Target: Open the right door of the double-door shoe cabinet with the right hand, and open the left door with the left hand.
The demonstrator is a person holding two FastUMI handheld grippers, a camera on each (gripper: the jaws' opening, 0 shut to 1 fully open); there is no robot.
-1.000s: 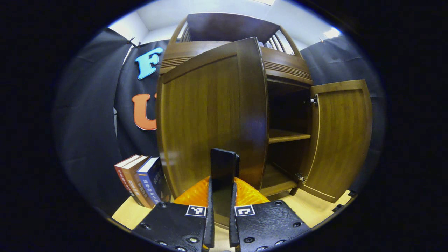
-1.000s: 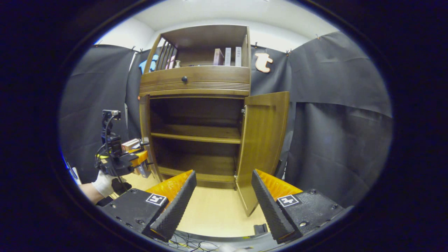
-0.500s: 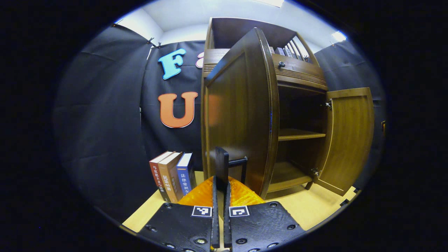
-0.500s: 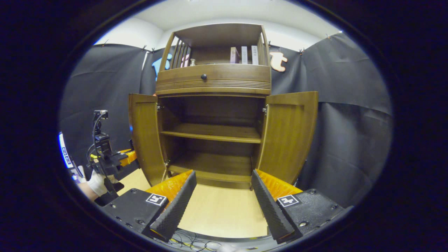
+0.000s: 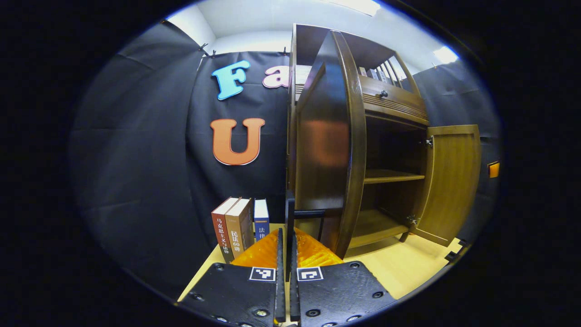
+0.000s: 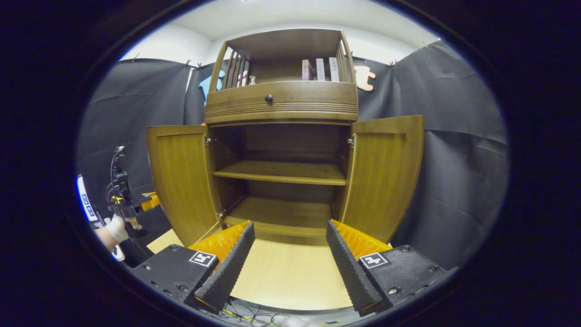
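Observation:
The brown shoe cabinet point(image 6: 281, 106) stands with both doors swung out. In the right gripper view the left door point(image 6: 181, 177) and the right door point(image 6: 386, 172) flank two bare shelves. My right gripper point(image 6: 290, 240) hangs open in front of the cabinet, a little back from it, holding nothing. In the left gripper view the left door point(image 5: 327, 150) is seen nearly edge-on, and my left gripper point(image 5: 286, 234) is shut on its black handle point(image 5: 290, 210). The right door point(image 5: 451, 177) shows beyond. A gloved hand point(image 6: 119, 227) holds the left gripper point(image 6: 136, 204) beside the left door.
Three upright books point(image 5: 238, 225) lean by the black cloth left of the cabinet. A drawer with a dark knob point(image 6: 268, 98) and an upper shelf with books point(image 6: 320, 69) top the cabinet. Cables point(image 6: 245, 313) lie on the pale wooden floor point(image 6: 290, 277) near me.
The left door has swung farther out with my left gripper on its handle. The right gripper stays open, and its view has shifted to centre on the cabinet.

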